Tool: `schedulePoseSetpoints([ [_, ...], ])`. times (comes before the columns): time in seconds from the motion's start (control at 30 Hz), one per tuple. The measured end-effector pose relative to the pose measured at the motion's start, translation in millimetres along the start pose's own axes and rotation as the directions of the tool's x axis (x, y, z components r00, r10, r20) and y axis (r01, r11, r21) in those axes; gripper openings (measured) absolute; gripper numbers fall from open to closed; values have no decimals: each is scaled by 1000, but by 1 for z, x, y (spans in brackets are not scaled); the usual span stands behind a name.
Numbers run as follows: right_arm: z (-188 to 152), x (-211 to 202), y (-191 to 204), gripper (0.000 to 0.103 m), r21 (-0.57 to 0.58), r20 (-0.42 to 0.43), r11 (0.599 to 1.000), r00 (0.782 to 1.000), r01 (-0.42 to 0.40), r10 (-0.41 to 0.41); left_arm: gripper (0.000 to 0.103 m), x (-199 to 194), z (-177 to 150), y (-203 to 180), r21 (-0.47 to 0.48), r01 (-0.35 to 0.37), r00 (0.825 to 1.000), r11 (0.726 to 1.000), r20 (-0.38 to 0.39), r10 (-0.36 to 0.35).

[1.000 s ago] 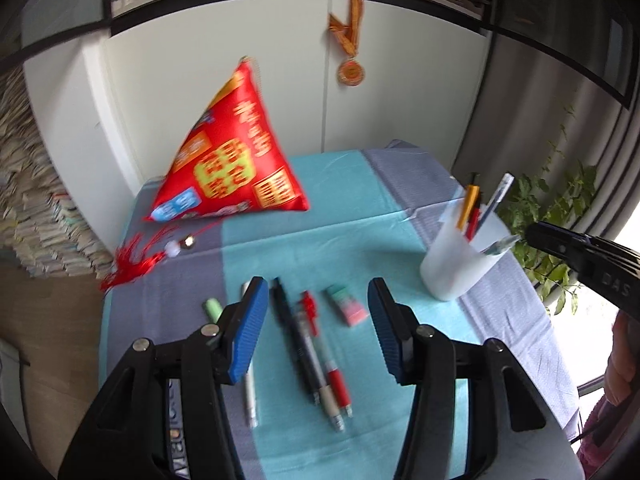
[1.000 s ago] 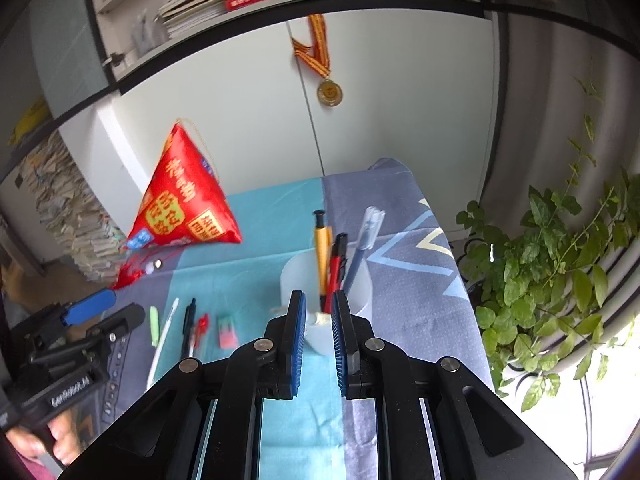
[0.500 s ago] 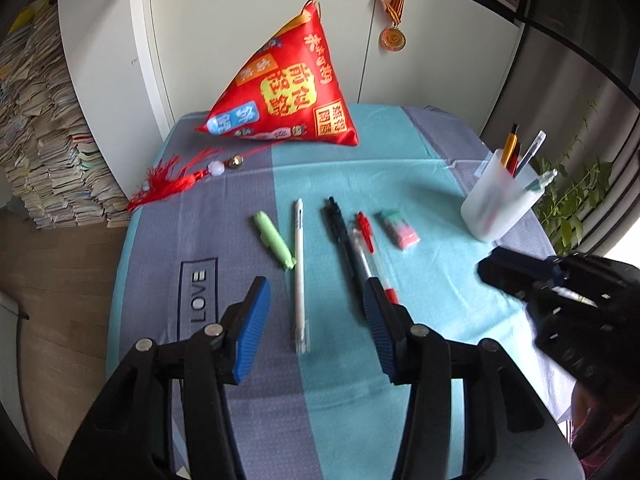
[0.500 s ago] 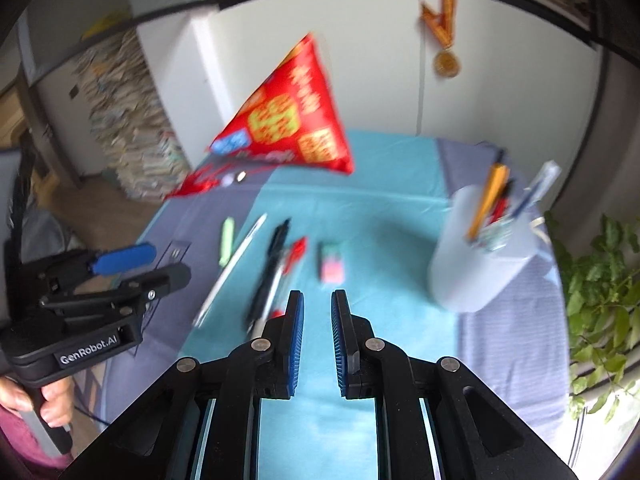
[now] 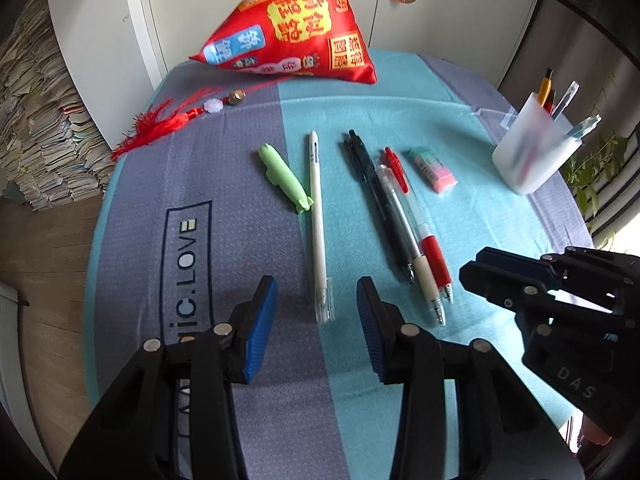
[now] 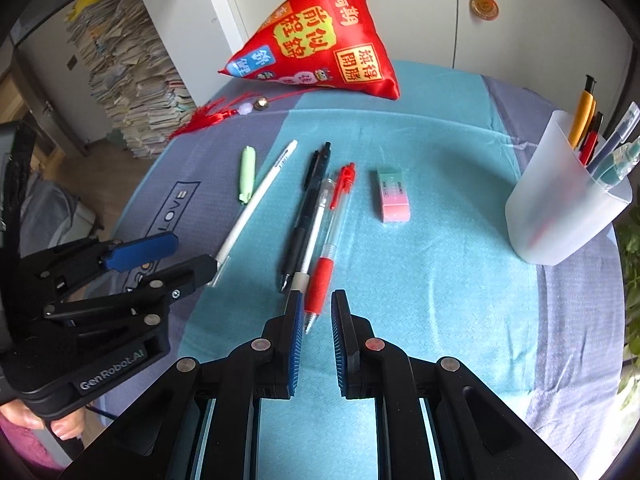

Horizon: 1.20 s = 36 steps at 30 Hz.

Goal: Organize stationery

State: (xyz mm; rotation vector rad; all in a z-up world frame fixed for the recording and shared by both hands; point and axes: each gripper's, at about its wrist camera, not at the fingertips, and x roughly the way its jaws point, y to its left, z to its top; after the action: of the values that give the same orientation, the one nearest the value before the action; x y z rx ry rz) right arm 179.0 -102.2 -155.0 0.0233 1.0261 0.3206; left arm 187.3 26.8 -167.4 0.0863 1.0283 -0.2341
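Observation:
On the blue-grey tablecloth lie a green marker (image 5: 284, 176), a white pen (image 5: 316, 208), a black pen (image 5: 376, 196), a clear pen with a pale grip (image 5: 404, 232), a red pen (image 5: 424, 232) and a pink-green eraser (image 5: 434, 170). A frosted pen cup (image 5: 532, 148) with several pens stands at the right. My left gripper (image 5: 316, 312) hovers over the white pen's near tip; its jaws are closing, the tip lies between them and the pads do not touch it. My right gripper (image 6: 316, 312) is shut and empty, low over the red pen's (image 6: 332, 232) tip.
A red pyramid cushion (image 6: 320, 40) with a tassel (image 6: 208, 114) sits at the table's far side. Stacked papers (image 6: 136, 92) stand on the floor to the left, and a plant (image 5: 600, 164) beyond the cup. The left gripper (image 6: 194, 252) is close beside the right one.
Both grippers have come down toward the table. The left now straddles the white pen's tip with narrower jaws. The right has swung from the cup over to the pens.

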Motion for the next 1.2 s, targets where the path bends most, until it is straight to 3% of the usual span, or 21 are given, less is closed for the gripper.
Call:
schedulePoseSetpoints([
  [0.17,4,8,-3,14,30,-13,999,1000,-15,15,17,18,1,0,-1,8,999,1000,-39,-8],
  [0.47,10,26,-3,14,63,-45,997,998,-37,40,9,18,1,2,11,11,1000,1000,-21,-11],
  [0.7,11,27,-8,14,66,-39,998,999,-22,24,9,11,-8,7,-15,56,998,998,-37,-56],
  [0.83,12,23,-7,14,59,-36,997,999,41,-39,9,5,-14,5,-10,83,996,997,-45,-83],
  [1.2,18,34,9,14,1,-64,996,994,92,-92,9,-3,-32,3,-9,85,994,996,-61,-86],
])
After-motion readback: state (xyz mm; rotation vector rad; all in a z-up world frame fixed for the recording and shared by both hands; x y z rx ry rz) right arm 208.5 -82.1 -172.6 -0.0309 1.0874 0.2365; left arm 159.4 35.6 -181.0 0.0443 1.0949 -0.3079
